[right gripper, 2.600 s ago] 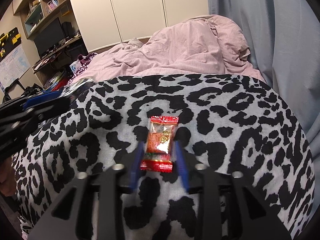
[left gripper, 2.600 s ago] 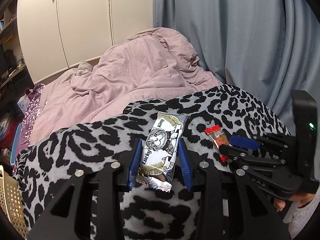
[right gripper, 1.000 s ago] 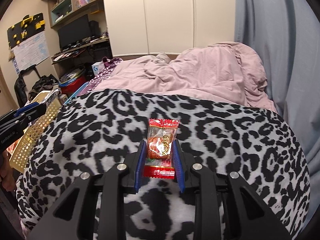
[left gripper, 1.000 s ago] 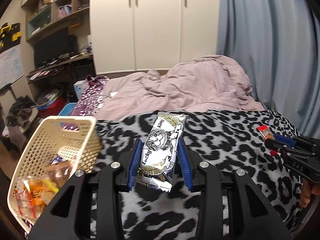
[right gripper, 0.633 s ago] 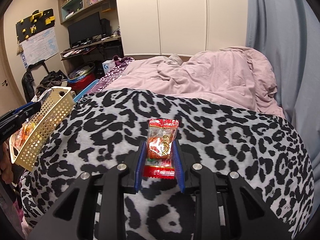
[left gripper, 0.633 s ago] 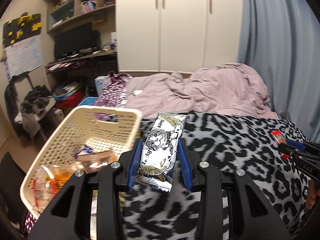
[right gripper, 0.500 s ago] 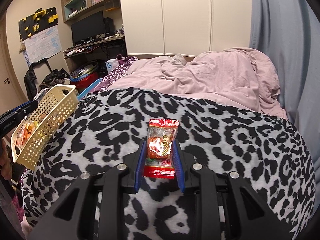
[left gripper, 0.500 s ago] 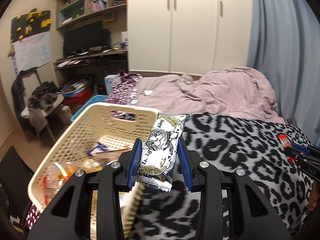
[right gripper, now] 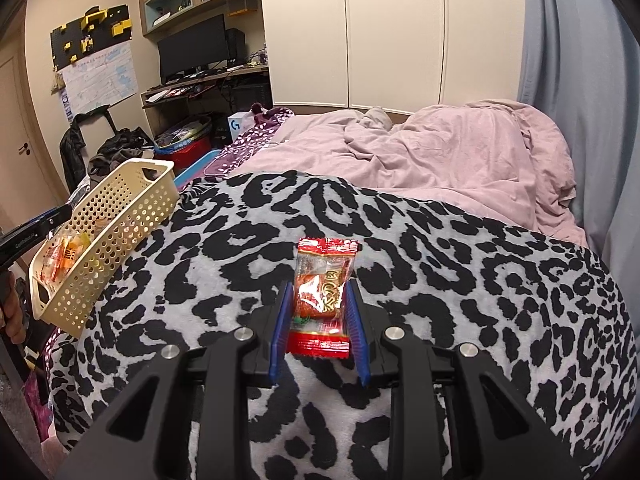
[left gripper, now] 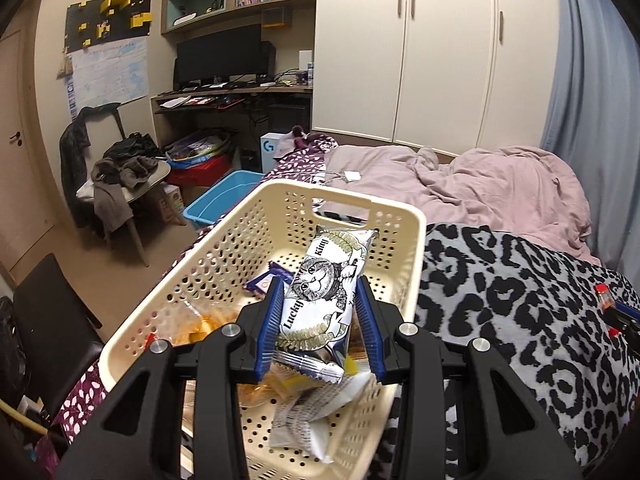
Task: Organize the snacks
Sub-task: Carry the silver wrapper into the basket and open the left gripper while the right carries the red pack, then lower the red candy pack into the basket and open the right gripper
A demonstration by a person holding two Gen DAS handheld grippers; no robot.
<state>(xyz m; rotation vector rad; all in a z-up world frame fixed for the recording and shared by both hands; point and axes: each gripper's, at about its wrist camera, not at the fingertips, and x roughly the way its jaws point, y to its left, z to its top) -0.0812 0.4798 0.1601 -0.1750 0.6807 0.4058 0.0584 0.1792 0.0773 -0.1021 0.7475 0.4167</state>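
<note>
Pinching a long cat-print snack packet (left gripper: 322,304) by its two long edges, the left gripper (left gripper: 321,328) hangs over the open top of the cream perforated basket (left gripper: 404,280), which serves as the landmark here. The blue pads (left gripper: 270,328) press the wrapper's sides near its lower half, and the top end juts forward toward the basket's far handle wall. The wrapper looks like thin crinkly film, light and fairly slick, with a soft or brittle filling inside, so a gentle side grip about mid-length seems right; a harder squeeze would likely crush it. Beneath it, inside the basket, lie other wrapped snacks (left gripper: 304,412), among them a pale packet and some orange-yellow ones.

The right gripper (right gripper: 319,316) is well to the right of the basket, above the leopard-print blanket (right gripper: 480,280), its jaws clamped on a small red candy packet (right gripper: 322,292). That packet is held by its side edges with the crimped ends free above and below. It looks very light, with a small firm lump inside loose film, so it may swivel or slide unless held across the lump itself. The basket sits at the blanket's left edge, tilted.
</note>
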